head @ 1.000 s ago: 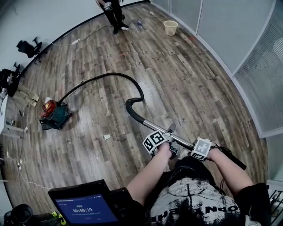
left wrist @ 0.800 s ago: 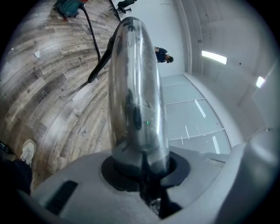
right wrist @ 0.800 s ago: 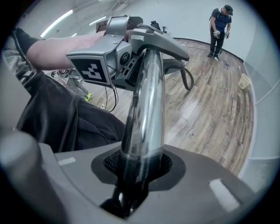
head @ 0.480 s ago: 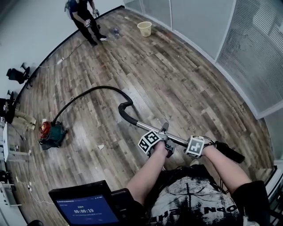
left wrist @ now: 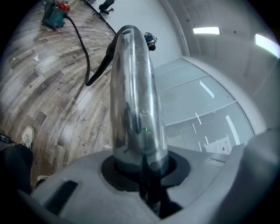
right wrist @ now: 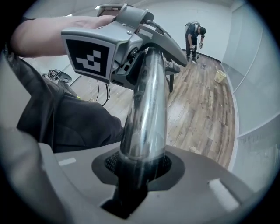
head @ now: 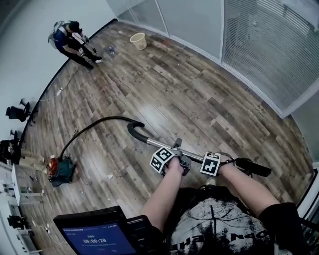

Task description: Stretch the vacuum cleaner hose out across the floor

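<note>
The green-and-red vacuum cleaner (head: 61, 170) sits on the wood floor at the left. Its black hose (head: 94, 124) runs in a shallow arc to the curved handle (head: 132, 129), which joins the shiny metal wand (head: 149, 143). I hold the wand level above the floor with both grippers. My left gripper (head: 172, 160) is shut on the wand (left wrist: 131, 87) nearer the hose. My right gripper (head: 215, 163) is shut on the wand (right wrist: 146, 109) further back, near its black end (head: 254, 168). In the left gripper view the hose (left wrist: 85, 52) trails to the vacuum cleaner (left wrist: 54, 11).
Another person (head: 72, 42) bends over at the far wall, near a beige bucket (head: 137, 40). Glass partitions (head: 259, 45) line the right side. A tablet (head: 99, 234) hangs at my chest. Office chairs (head: 16, 113) and clutter stand along the left wall.
The wand and curved handle have been drawn away from the vacuum cleaner, and the hose's loop has flattened into a longer arc. My view has swung right. Both grips hold.
</note>
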Demonstrator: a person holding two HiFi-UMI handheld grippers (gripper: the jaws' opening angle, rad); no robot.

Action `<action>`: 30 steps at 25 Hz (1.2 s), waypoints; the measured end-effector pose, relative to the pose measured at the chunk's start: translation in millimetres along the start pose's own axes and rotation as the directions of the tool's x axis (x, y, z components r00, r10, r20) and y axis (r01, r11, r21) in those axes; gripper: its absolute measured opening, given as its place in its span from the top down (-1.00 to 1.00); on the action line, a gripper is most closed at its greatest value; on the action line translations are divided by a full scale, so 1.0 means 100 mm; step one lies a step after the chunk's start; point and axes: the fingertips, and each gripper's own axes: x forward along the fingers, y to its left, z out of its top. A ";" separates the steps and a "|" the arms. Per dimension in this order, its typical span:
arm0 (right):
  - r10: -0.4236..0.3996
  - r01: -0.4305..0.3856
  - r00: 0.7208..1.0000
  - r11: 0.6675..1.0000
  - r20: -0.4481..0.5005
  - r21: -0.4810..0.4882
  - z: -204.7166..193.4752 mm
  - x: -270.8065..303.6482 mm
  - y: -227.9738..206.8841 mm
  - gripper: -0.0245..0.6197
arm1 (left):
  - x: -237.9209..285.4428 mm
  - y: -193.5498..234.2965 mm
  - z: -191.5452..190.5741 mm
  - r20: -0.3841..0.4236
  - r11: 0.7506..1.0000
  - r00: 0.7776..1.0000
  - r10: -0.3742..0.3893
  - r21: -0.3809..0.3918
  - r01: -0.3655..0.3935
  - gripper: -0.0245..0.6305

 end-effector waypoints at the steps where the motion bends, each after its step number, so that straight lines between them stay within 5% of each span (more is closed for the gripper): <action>1: -0.008 0.008 1.000 1.000 0.009 0.011 -0.09 -0.03 -0.03 0.57 | 0.06 -0.05 -0.09 -0.006 1.000 1.000 0.004 0.007 -0.004 0.71; 16: -0.134 0.131 0.991 0.982 0.015 0.139 -0.84 -0.28 -0.62 0.60 | 0.88 -0.49 -0.81 -0.139 0.996 0.990 0.031 0.088 -0.019 0.71; 30: -0.129 0.143 0.988 0.974 -0.090 0.174 -1.14 -0.44 -1.77 0.60 | 2.11 -0.78 -0.85 -0.238 1.000 0.971 0.001 0.011 0.001 0.70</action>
